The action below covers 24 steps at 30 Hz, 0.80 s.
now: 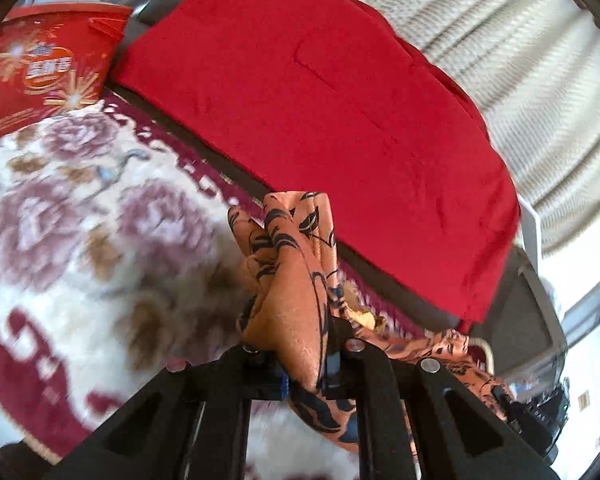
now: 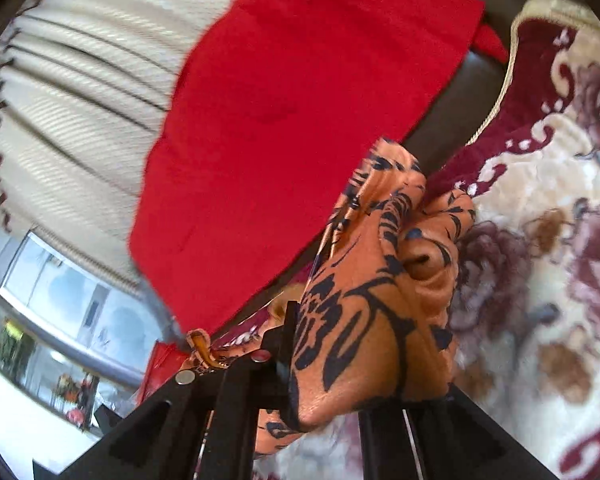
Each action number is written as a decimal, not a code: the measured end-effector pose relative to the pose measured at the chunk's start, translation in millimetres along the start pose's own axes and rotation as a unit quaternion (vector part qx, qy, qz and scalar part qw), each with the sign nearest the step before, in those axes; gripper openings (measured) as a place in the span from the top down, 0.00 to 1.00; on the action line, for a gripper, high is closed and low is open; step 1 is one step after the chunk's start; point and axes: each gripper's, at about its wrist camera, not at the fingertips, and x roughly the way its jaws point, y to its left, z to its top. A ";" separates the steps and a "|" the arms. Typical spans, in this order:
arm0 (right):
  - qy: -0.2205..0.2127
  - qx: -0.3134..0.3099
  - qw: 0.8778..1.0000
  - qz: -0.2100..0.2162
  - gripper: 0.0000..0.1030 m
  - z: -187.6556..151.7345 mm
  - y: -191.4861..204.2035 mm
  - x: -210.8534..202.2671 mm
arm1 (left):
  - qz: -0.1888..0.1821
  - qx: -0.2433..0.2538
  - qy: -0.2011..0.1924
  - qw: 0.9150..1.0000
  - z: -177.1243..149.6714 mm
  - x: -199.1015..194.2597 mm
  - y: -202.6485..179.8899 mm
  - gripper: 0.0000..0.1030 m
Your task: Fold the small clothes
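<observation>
An orange garment with a black leaf print (image 1: pixel 296 280) is bunched up between the fingers of my left gripper (image 1: pixel 306 364), which is shut on it. The same orange garment (image 2: pixel 380 300) is clamped in my right gripper (image 2: pixel 324 376), also shut on it. Both grippers hold the cloth lifted above a floral blanket (image 1: pixel 80 220). A strip of the garment trails off to the right in the left wrist view (image 1: pixel 448 344). The fingertips are hidden by the cloth.
A red folded cloth (image 1: pixel 320 100) lies on a dark sofa beyond the blanket; it also shows in the right wrist view (image 2: pixel 280 120). A red printed box (image 1: pixel 40 68) stands at the far left. A cream ribbed cushion (image 2: pixel 80 100) lies behind.
</observation>
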 end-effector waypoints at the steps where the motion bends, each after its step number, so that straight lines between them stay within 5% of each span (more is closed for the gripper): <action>1: 0.000 -0.004 1.000 0.001 0.92 -7.7 -2.2 -14.4 | 0.003 0.003 0.007 1.000 -12.0 0.3 6.1 0.89; 4: 0.022 -0.002 1.000 -0.008 0.88 -48.5 -39.7 -50.1 | 0.021 -0.001 0.063 0.998 -68.0 14.2 44.4 0.86; 6: 0.054 0.018 0.997 -0.051 0.85 -77.7 -84.8 -52.6 | 0.069 -0.023 0.138 0.988 -103.1 43.7 84.1 0.75; 8: 0.113 0.049 0.986 -0.111 0.79 -104.3 -132.2 -44.7 | 0.036 -0.053 0.136 0.989 -111.1 41.5 107.2 0.72; 10: 0.113 0.089 0.986 -0.081 0.74 -116.6 -160.9 -55.4 | 0.042 -0.042 0.121 0.991 -99.0 24.2 103.2 0.65; 12: 0.089 0.083 0.989 -0.089 0.60 -113.6 -164.0 -77.9 | 0.071 -0.017 0.079 0.994 -81.0 6.3 94.7 0.48; 13: 0.067 0.065 0.989 -0.112 0.43 -107.4 -161.6 -90.3 | 0.079 -0.002 0.057 0.995 -69.7 -1.0 90.1 0.47; 14: 0.055 0.054 0.989 -0.124 0.39 -105.5 -158.2 -100.3 | 0.081 0.012 0.044 0.996 -59.0 -5.2 85.6 0.46; 21: 0.030 -0.084 0.989 -0.114 0.39 -34.0 -107.2 -83.4 | 0.059 0.110 0.073 0.990 -23.1 29.5 57.5 0.42; 24: 0.030 -0.085 0.990 -0.105 0.39 -12.4 -96.1 -64.1 | 0.048 0.132 0.100 0.985 -18.8 48.9 46.3 0.42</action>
